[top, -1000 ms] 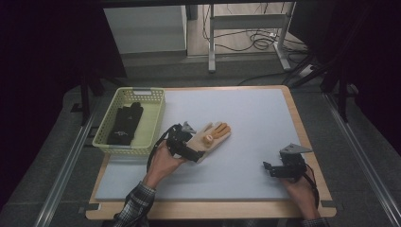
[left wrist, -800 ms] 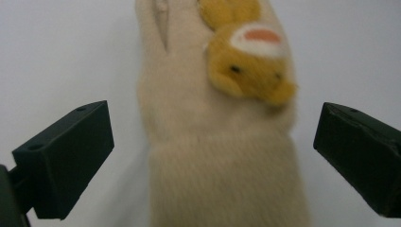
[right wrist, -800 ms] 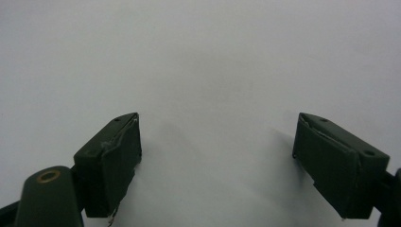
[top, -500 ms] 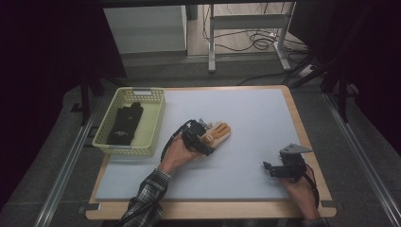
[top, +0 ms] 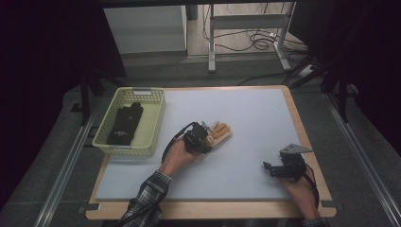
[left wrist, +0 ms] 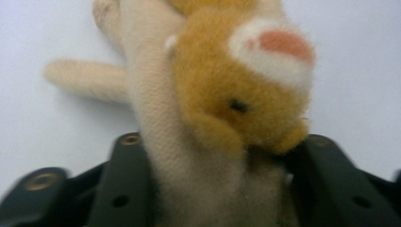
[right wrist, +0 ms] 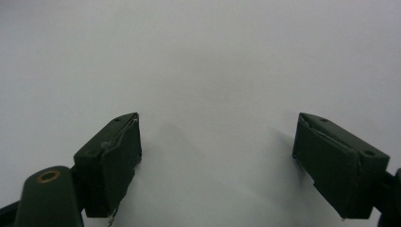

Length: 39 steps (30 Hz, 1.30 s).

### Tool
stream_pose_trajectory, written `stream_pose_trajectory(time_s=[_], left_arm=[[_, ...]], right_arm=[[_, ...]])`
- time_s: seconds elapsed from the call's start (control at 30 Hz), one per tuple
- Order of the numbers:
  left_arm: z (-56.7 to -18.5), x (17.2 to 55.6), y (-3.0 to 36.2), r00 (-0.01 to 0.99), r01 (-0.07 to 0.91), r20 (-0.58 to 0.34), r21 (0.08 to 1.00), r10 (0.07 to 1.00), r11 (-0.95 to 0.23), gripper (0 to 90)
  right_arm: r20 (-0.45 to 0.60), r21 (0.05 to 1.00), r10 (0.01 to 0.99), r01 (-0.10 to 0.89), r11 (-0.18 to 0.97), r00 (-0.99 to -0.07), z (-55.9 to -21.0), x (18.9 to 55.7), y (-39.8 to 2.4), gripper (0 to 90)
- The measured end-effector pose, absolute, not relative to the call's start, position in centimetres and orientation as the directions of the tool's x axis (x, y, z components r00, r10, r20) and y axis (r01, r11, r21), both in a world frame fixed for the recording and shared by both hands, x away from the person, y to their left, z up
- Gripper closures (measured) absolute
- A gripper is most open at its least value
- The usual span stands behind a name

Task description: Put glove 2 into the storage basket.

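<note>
The fuzzy glove (left wrist: 208,118) lies flat on the white worktop (top: 255,118), between the jaws of the left gripper (top: 204,140). The jaws have just been closing and now pinch its cuff end. Its fingers point straight away from that gripper. The yellow basket (top: 156,125) sits off to the side. The right gripper (top: 283,169) rests well apart, jaws spread wide.

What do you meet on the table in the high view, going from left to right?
Basket with a black glove in it → left gripper, closed on the tan glove → right gripper, fingers open, holding nothing.
</note>
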<state>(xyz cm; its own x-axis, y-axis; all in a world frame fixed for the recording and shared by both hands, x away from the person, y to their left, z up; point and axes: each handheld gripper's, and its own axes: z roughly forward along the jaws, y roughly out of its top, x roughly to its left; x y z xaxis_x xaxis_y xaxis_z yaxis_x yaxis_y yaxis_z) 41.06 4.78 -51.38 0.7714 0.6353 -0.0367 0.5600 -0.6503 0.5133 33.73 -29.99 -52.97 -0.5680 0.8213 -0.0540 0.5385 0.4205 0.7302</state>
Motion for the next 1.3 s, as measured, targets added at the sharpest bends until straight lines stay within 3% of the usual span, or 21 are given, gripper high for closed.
stream_pose_trajectory(time_s=[0.17,0.6,1.0,1.3], left_arm=[[-50.5,40.8,5.4,0.756,0.573,-0.05,0.532,0.652,-0.624,71.0],[-45.7,40.4,8.0,0.688,0.604,-0.026,0.575,0.726,-0.552,71.8],[-40.1,40.7,15.2,0.542,0.662,0.027,0.601,0.84,-0.447,71.3],[-38.8,41.4,21.7,0.368,0.726,0.051,0.607,0.928,-0.322,70.4]], right_arm=[[-0.054,0.73,0.821,0.539,0.42,-0.568,-53.0,33.7,-30.0,15.9],[-0.052,0.73,0.823,0.541,0.419,-0.566,-53.0,33.7,-30.0,15.9],[-0.053,0.732,0.822,0.539,0.418,-0.566,-53.0,33.7,-30.0,15.9],[-0.053,0.732,0.823,0.539,0.418,-0.566,-53.0,33.7,-30.0,15.9]])
